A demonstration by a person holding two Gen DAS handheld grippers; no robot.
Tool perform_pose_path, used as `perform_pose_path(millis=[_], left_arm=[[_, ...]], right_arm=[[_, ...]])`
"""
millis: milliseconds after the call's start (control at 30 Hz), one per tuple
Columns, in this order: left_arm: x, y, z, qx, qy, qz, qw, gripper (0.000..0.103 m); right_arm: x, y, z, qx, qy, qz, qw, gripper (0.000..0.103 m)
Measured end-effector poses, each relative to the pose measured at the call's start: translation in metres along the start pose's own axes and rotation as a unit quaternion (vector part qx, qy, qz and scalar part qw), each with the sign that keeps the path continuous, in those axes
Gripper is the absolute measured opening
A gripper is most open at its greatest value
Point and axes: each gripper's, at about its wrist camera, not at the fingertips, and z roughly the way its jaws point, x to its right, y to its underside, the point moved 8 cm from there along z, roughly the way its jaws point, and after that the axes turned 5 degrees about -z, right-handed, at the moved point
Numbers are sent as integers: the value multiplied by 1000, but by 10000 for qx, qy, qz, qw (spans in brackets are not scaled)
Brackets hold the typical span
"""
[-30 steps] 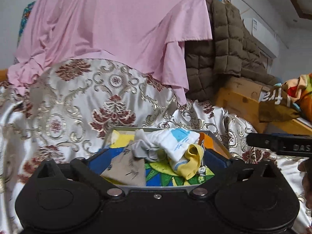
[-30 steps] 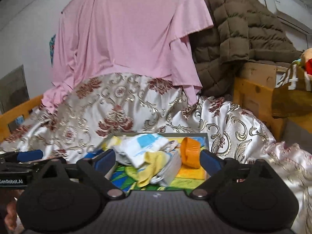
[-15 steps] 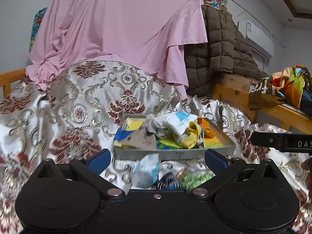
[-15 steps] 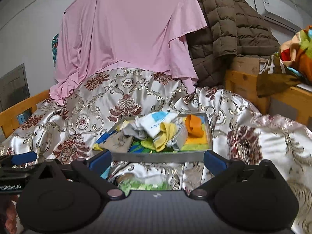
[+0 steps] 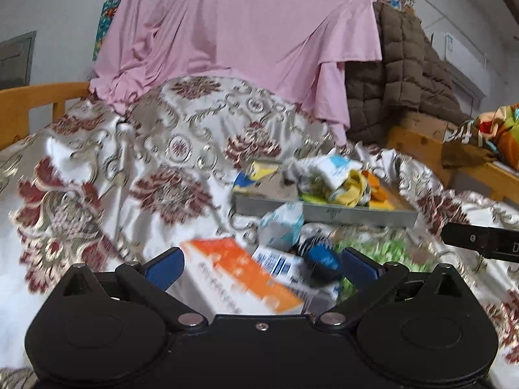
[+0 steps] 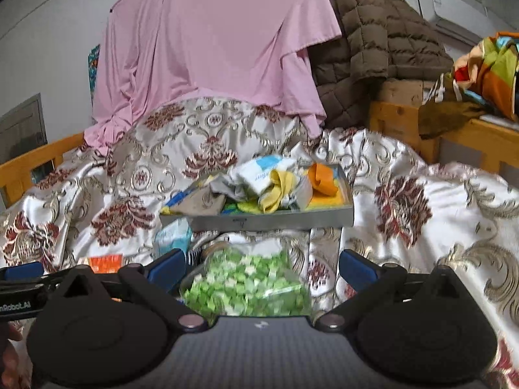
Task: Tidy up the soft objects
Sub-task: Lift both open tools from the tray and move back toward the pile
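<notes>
Through the left wrist camera, the left gripper hung spread wide and empty over an orange-and-white box, the grey tray of soft things beyond it on the floral bedspread.

Through the right wrist camera, the right gripper gaped empty above a bag of green pieces, just before the tray.

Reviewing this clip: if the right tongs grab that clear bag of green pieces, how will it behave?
The clear bag of green pieces will probably sag and shift, since its loose bits sit in thin film. The glossy plastic may slip. It looks light for its bulk. The right tongs are open around it.
</notes>
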Motion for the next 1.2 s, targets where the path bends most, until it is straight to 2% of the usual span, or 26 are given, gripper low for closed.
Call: perform_pose_path(millis=[300,667,1200], left_arm=[[-13,25,-13,-178,-137,39,9997,102],[-12,37,-14,-255,-186,109,9994,102],[-22,41,-11,-355,-367,-42,9987,102]], right_arm=[[-12,30,9,-537,-83,36,9985,103],[-19,48,13,-763,-8,62,9971,103],[-18,45,15,-621,73,168,9979,103]])
